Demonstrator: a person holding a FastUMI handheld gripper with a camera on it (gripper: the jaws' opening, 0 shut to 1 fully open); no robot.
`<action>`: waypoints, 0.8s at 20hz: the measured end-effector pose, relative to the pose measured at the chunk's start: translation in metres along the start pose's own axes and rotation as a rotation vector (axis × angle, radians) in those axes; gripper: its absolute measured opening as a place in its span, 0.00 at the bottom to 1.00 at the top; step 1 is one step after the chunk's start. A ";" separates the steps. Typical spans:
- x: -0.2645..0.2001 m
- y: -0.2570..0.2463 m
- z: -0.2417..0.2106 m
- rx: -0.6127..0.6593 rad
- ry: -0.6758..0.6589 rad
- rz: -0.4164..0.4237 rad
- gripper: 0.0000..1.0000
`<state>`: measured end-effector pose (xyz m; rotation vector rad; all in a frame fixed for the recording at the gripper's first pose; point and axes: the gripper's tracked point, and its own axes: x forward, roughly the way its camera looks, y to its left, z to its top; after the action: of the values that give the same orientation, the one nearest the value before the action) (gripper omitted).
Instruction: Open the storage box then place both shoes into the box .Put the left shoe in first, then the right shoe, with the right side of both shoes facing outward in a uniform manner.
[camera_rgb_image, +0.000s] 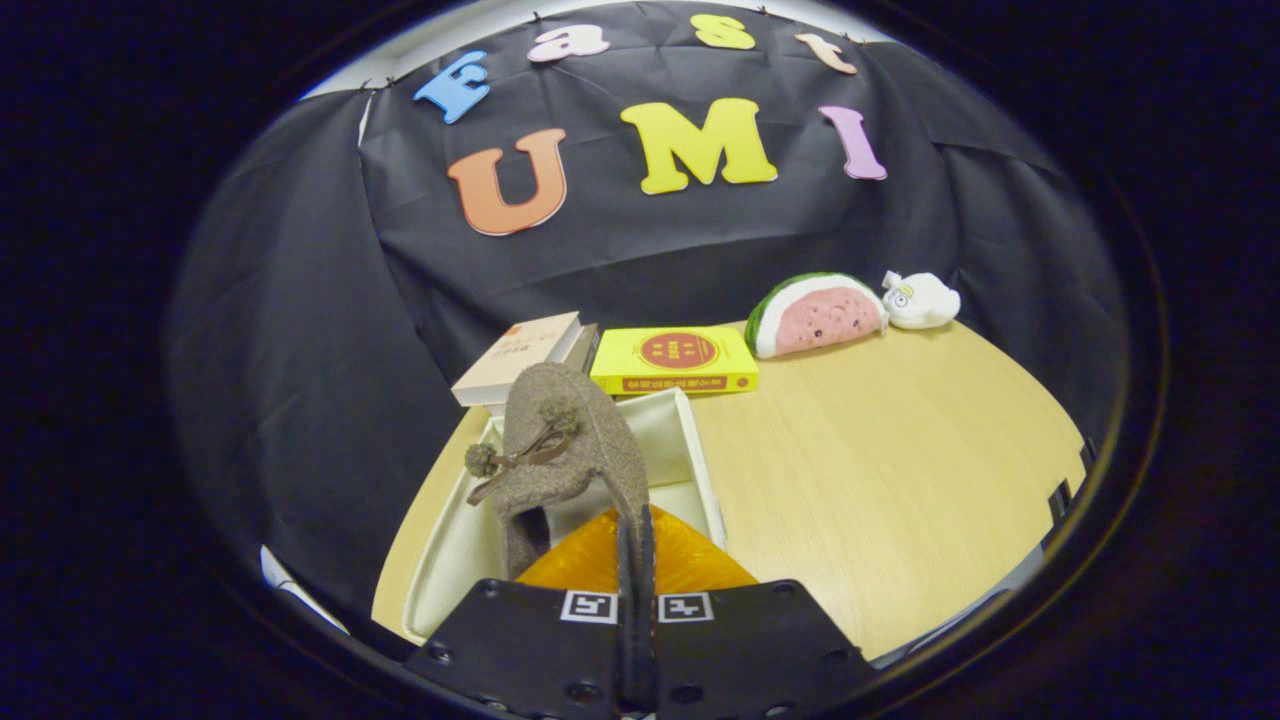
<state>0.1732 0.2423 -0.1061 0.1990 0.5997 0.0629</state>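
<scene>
A grey-brown felt shoe (585, 455) with a brown pompom bow hangs toe-up between my fingers. My gripper (635, 535) is shut on the thin rim of its opening. The shoe hovers over the open white storage box (706, 470), which sits on the wooden table (880, 470) just ahead of the fingers. An orange sheet-like surface (690, 565) lies right under the fingers at the box's near end; I cannot tell what it belongs to. The shoe hides most of the box's inside.
Beyond the box lie a pale book (518, 358) and a yellow book (675, 360). Further right, at the table's back, rest a watermelon-slice plush (815, 315) and a small white plush (920, 300). Black cloth walls close in the back and left.
</scene>
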 end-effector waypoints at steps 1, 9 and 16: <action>0.003 -0.002 -0.002 -0.010 0.002 -0.015 0.00; 0.006 -0.011 -0.007 0.005 -0.031 -0.058 0.06; -0.026 -0.011 0.031 -0.076 -0.198 -0.055 0.16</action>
<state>0.1694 0.2229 -0.0690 0.1137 0.4047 0.0128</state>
